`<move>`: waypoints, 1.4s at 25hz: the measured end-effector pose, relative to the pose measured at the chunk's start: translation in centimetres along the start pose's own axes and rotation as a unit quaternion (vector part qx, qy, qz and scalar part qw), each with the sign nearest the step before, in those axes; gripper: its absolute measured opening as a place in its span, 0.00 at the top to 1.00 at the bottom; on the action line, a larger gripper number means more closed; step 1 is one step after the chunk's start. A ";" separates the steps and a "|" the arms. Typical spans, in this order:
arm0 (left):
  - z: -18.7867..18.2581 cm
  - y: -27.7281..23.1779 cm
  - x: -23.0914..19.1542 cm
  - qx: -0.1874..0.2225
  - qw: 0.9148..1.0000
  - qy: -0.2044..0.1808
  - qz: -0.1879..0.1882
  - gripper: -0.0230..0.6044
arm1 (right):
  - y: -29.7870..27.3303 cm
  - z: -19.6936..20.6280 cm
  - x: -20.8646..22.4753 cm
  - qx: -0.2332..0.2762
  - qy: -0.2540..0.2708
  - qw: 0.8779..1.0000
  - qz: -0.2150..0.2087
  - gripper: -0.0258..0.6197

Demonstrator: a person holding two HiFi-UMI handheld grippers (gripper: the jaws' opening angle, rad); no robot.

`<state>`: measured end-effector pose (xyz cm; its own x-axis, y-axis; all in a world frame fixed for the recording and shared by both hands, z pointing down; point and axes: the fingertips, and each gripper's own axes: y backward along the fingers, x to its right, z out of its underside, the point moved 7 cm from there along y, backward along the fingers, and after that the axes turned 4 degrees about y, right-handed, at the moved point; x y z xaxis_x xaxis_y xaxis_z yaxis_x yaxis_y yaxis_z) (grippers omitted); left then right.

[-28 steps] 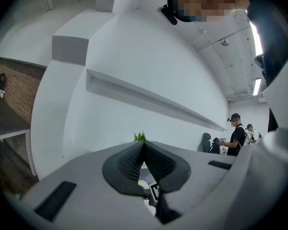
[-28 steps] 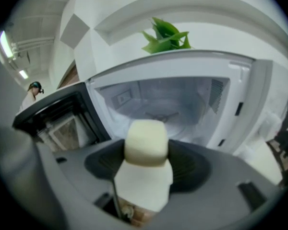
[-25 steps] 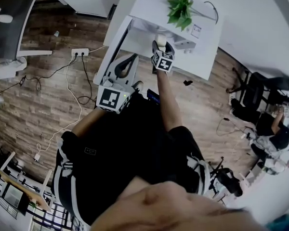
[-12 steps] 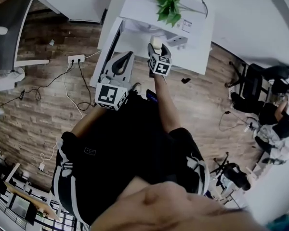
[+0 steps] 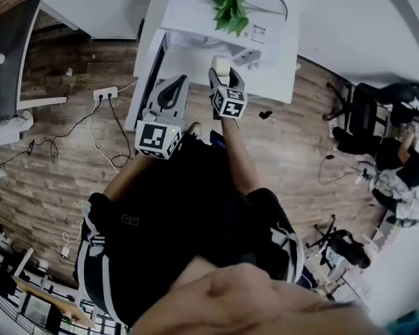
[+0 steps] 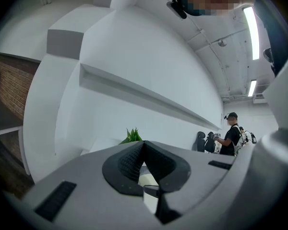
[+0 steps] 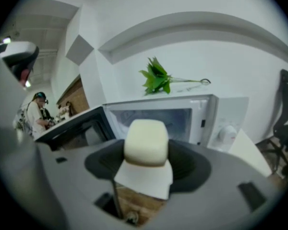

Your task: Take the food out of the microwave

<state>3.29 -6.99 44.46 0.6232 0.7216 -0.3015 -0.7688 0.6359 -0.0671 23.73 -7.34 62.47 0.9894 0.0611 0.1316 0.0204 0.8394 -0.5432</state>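
Floor: wood-plank floor (image 5: 56, 166) fills the left of the head view, with a white power strip (image 5: 105, 93) and its trailing cables lying on it.
Microwave door: the dark-windowed door (image 7: 69, 128) is swung open to the left.
Left gripper: the left gripper (image 6: 143, 147) is raised beside the open door, its ribbed black pads (image 6: 129, 159) closed tip to tip with nothing between them. Its view looks at a white wall (image 6: 134, 56) and a strip-lit ceiling.
Right gripper: the right gripper (image 7: 146, 155) is clamped on the food, over the near edge of the desk.
Food: a cream-coloured, rounded block (image 7: 145, 140) is held between the jaws, outside and in front of the open microwave.
Microwave: the white microwave (image 7: 201, 116) stands on the desk against the wall, its cavity open and its dial at the right.
Plant: a green leafy sprig (image 7: 156, 76) lies on top of the microwave.
Desk: the white desk (image 5: 279, 75) is set against the white wall.
Room: on the right, black office chairs (image 5: 366, 114) stand well apart from the desk, with a seated person (image 5: 405, 187) beyond them.
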 end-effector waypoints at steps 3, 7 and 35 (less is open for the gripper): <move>0.1 -0.1 0.0 -0.002 1.000 -0.001 0.001 0.92 | 1.3 -0.5 -0.2 0.012 0.001 1.000 -0.003 0.51; 0.2 -0.4 -0.1 -0.004 1.000 -0.002 0.000 0.91 | 2.8 -1.1 -0.4 0.027 -0.001 1.000 -0.007 0.51; 0.6 -1.7 0.0 -0.010 1.000 -0.008 0.002 0.92 | 13.0 -7.7 -2.6 0.161 0.007 0.987 -0.026 0.51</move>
<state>4.67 -7.88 45.10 0.6219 0.7285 -0.2872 -0.7740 0.6276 -0.0841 22.52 -0.76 48.64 0.9903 0.0079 0.1389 0.0266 0.9692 -0.2450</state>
